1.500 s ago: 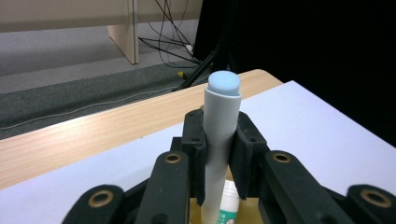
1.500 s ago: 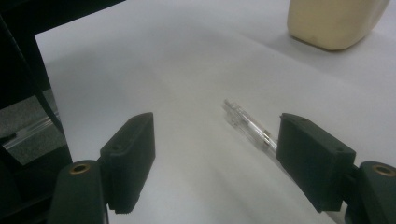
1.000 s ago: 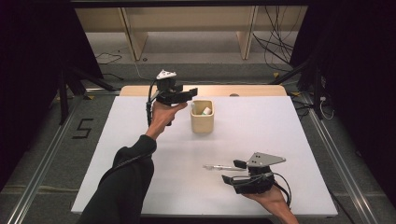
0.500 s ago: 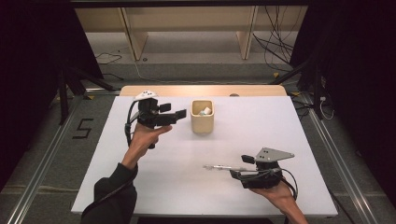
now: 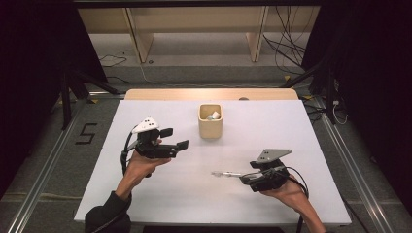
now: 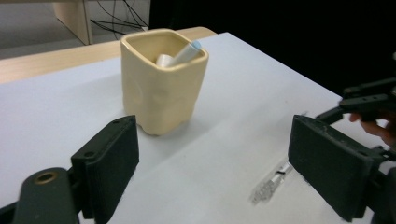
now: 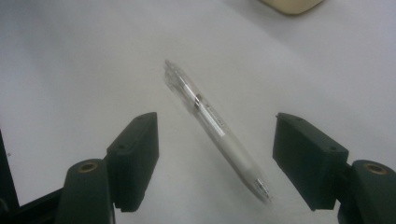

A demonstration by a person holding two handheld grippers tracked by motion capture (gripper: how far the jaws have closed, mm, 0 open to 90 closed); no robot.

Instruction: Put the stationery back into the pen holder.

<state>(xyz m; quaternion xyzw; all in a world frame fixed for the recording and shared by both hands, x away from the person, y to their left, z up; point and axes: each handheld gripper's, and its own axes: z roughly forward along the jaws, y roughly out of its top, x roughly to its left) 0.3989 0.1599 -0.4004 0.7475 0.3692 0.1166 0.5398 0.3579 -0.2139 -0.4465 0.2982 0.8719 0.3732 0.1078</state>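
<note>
The clear plastic ballpoint pen lies flat on the white table top, slantwise between the jaws of your right gripper, well short of the cream square ceramic cup that stands farther back near the middle. Those jaws have just been closing a little around the pen, yet they stand wide with bare table on both sides of the barrel, so nothing is gripped. Your left gripper has come away from the cup, where it hovered a second ago, back towards you and lower; its jaws have just been opening and are now wide and empty (a white, blue-tipped stick leans inside the cup). I judge that item delivered, and the pen is next: close squarely across the barrel, since it may roll.
</note>
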